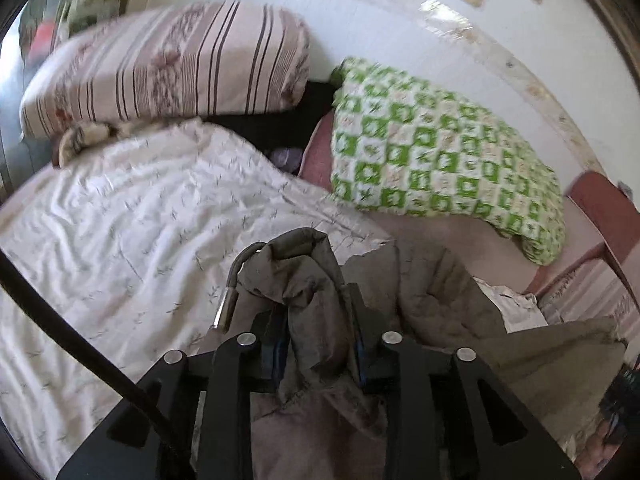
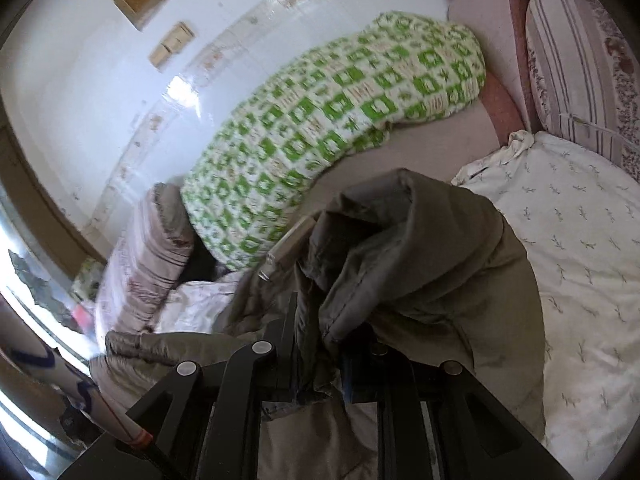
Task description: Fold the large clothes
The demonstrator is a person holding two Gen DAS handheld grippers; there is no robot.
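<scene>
A large olive-grey padded coat (image 1: 432, 300) hangs over the bed. My left gripper (image 1: 316, 320) is shut on a bunched fold of it, with a drawcord and metal tip (image 1: 224, 308) dangling at the left. In the right wrist view my right gripper (image 2: 320, 344) is shut on another bunch of the same coat (image 2: 420, 256), which drapes over the fingers and hides their tips. A cord toggle (image 2: 288, 246) sticks out at the left.
A white sheet with small sprigs (image 1: 120, 232) covers the bed. A striped pillow (image 1: 168, 64) and a green-checked quilt roll (image 1: 440, 156) lie by the white wall. The red-brown bed frame (image 1: 604, 208) is at the right.
</scene>
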